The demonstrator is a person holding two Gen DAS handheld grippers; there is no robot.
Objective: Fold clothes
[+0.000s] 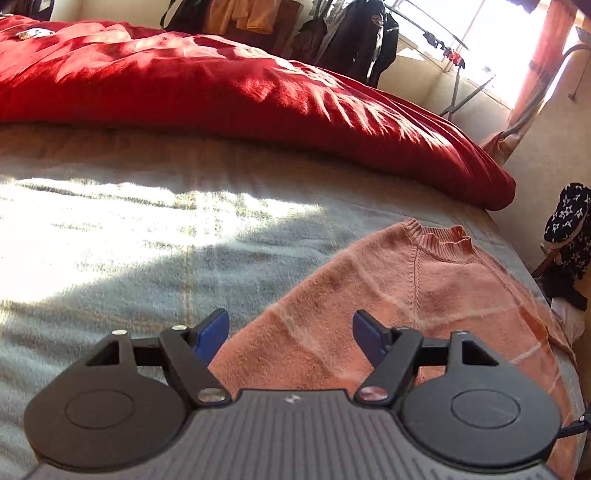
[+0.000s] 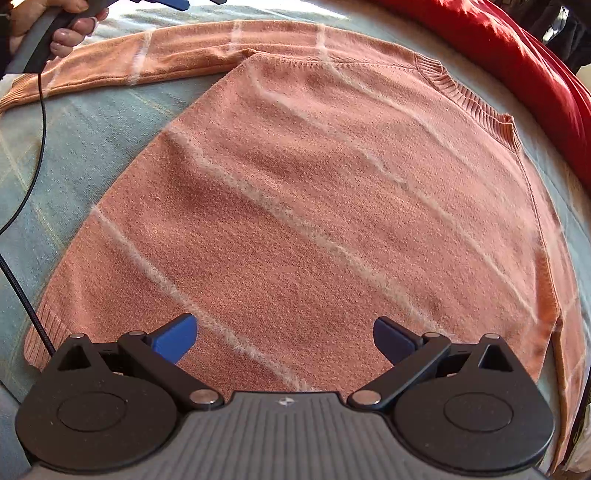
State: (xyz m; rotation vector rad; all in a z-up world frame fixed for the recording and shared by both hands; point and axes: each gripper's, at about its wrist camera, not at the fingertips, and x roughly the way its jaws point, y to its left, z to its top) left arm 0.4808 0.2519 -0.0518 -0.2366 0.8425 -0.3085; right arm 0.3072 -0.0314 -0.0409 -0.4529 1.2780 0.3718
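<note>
Now, starting at the left of the bed [image 1: 92,229], the grey-blue checked blanket lies bare, sunlit in patches, and a red duvet [image 1: 221,85] is bunched along its far edge. The left gripper [image 1: 290,336] hangs tilted down over the salmon-pink sweater's sleeve [image 1: 295,332]; its blue pads [image 1: 212,336] stand apart with the sleeve cloth showing between them, and neither pad presses on it, so the jaws are open and hold nothing. In the right wrist view a hand [image 2: 48,22] grips the left gripper's handle at the top left corner, above the sleeve that stretches out flat toward the blanket's left side, and a black cable [image 2: 22,206] trails down from it across the blanket. The sweater [image 2: 314,192], salmon-pink with thin pale stripes, lies spread flat on the blanket toward the right side of the bed, its ribbed hem at the lower left of that view and its ribbed collar [image 2: 476,107] pointing toward the red duvet. The right gripper [image 2: 284,338] points steeply down over the sweater's body near the hem, jaws wide apart, blue pads clear of the knit and holding nothing. At the far right, beyond the bed's edge, clothes hang on a rack [image 1: 351,37] beside a bright window.
</note>
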